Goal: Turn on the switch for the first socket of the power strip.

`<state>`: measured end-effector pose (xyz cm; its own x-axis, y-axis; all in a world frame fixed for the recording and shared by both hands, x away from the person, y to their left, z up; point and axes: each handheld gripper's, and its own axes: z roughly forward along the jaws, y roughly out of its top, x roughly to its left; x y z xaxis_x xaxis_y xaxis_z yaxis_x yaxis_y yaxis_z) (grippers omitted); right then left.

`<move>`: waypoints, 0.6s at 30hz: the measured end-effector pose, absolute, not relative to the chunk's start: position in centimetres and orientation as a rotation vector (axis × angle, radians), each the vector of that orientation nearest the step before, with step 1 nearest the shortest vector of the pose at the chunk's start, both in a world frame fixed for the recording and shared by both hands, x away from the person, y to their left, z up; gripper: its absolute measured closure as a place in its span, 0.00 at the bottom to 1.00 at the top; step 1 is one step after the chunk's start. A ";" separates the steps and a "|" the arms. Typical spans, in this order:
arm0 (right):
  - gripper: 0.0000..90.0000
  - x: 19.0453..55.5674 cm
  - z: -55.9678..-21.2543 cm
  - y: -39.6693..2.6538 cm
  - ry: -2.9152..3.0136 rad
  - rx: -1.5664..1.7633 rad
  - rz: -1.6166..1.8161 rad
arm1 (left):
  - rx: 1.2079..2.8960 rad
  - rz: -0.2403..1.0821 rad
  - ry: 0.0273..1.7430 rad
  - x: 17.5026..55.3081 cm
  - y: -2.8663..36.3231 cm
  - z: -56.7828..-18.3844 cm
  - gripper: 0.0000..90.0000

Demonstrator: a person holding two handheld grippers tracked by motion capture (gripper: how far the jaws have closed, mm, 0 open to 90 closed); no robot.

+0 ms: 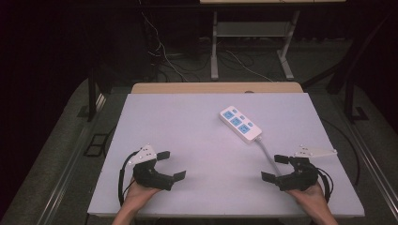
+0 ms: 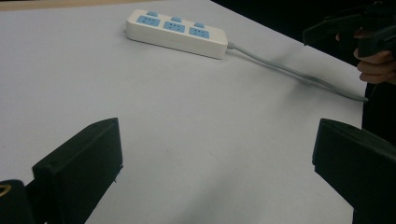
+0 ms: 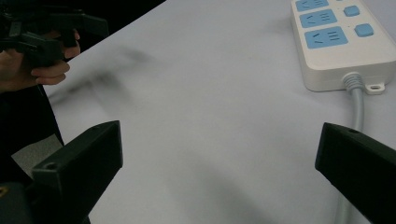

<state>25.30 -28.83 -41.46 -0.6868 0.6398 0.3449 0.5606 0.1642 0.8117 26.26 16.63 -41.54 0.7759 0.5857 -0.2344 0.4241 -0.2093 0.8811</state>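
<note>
On the white surface, toward its far right part, a white power strip with blue sockets lies at a slant. Its grey cable runs from the near end toward the person's right side and passes close to the right gripper. The surface is a pale board laid over a wooden tabletop, whose edge shows along the far side.

Near the front left corner, the left gripper is held in the person's left hand, its jaws spread wide with nothing between them. Near the front right corner, the right gripper sits in the right hand, jaws likewise wide apart and empty. Both grippers point inward, toward each other, and lie well apart from the strip.

In the left gripper view the strip lies far ahead, with the other gripper at the upper right. In the right gripper view the strip's near end and cable sit just beyond the right-hand jaw.

The room is dark. Beyond the surface stand the white legs of another table, with loose cables on the grey carpeted floor.
</note>
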 end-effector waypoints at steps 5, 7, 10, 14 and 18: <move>0.00 25.2 -41.5 -28.8 2.340 1.210 1.569 | 1.841 0.173 0.778 26.3 16.6 -41.6 0.00; 0.00 25.2 -41.5 -28.8 2.341 1.209 1.570 | 1.843 0.172 0.777 26.3 16.6 -41.6 0.00; 0.00 25.3 -41.5 -28.8 2.342 1.211 1.568 | 1.842 0.169 0.776 26.3 16.6 -41.6 0.00; 0.00 25.3 -41.5 -28.8 2.346 1.211 1.565 | 1.847 0.164 0.776 26.3 16.5 -41.7 0.00; 0.00 25.3 -41.5 -28.8 2.350 1.213 1.559 | 1.848 0.163 0.775 26.3 16.5 -41.7 0.00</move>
<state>25.31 -28.76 -41.52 -0.6856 0.6405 0.3459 0.5679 0.1733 0.8047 26.27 16.48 -41.69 0.7788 0.5787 -0.2423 0.4315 -0.2138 0.8764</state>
